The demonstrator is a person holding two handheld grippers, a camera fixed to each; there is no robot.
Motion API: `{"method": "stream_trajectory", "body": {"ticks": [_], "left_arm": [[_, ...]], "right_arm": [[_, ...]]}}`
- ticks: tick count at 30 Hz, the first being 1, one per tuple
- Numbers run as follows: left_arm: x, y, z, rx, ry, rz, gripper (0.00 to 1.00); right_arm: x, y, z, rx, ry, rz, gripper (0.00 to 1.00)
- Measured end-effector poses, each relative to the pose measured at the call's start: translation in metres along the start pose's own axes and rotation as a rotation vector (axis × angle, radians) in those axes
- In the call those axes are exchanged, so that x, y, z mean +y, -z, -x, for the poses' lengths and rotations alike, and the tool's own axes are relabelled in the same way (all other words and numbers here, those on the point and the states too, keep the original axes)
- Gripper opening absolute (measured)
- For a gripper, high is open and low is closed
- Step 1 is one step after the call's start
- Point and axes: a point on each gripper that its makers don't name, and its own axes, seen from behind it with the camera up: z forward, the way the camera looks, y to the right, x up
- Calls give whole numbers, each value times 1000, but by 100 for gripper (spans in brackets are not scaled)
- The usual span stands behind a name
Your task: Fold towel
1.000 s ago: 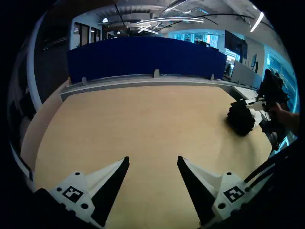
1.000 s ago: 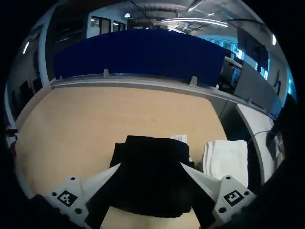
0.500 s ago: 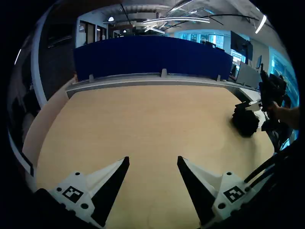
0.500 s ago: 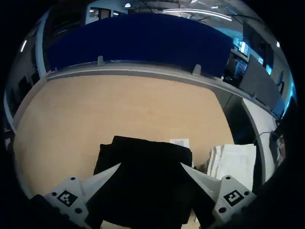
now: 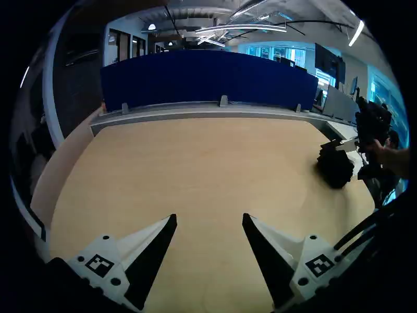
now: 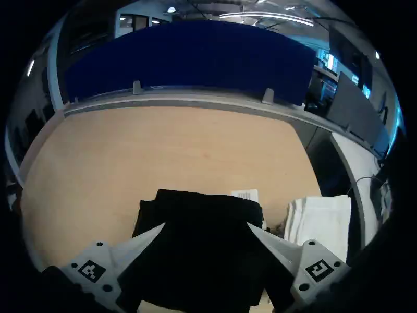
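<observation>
Left gripper [image 5: 208, 215]: white fingers spread wide, nothing between them, bare light wooden table [image 5: 198, 156] beneath. Right gripper [image 6: 207, 225]: fingers just as wide apart, black folded towel [image 6: 203, 255] filling gap between them at table's right end. Cannot tell whether pads press cloth. Just right of it, stack of white folded towels [image 6: 320, 224]. Small white tag [image 6: 245, 194] at black towel's far edge. Beyond: grey rail [image 6: 182, 99], then dark blue partition panel [image 6: 187, 57].
</observation>
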Motion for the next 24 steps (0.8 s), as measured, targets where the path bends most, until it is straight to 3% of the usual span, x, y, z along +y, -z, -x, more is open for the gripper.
{"method": "stream_trajectory", "body": {"ticks": [9, 20, 24], "left_arm": [[0, 2, -7, 24, -4, 18, 93], [3, 2, -20, 56, -13, 58, 93], [4, 2, -25, 67, -19, 70, 93]], "right_arm": [[-16, 46, -2, 82, -10, 10, 100], [-32, 111, 35, 129, -59, 61, 100], [-38, 131, 42, 175, -89, 68, 100]]}}
